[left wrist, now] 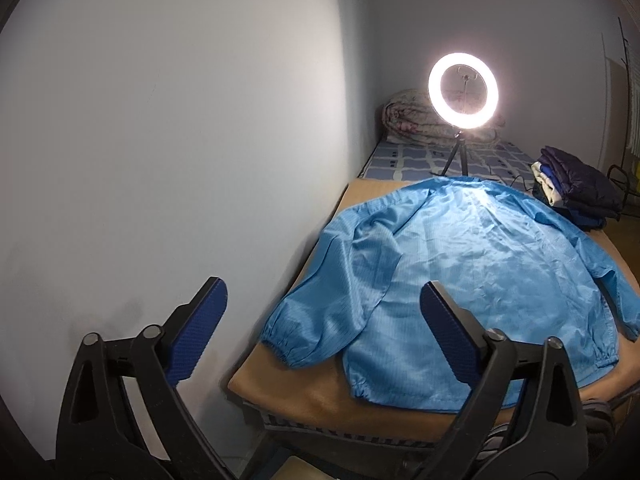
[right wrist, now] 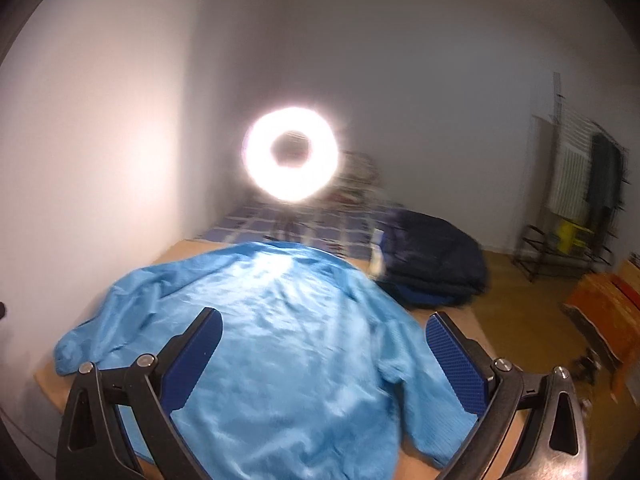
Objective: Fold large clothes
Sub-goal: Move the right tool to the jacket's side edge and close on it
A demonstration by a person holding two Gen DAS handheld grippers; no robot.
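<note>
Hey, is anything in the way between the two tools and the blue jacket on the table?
Nothing visible. The left tool and right tool both hang open over the jacket, with no object between. The dark folded pile sits at the table's far right corner, beside the jacket, out of the way.

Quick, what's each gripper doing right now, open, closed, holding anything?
Left gripper: open, empty, above the near edge of the blue jacket.
Right gripper: open, empty, over the blue jacket.
</note>
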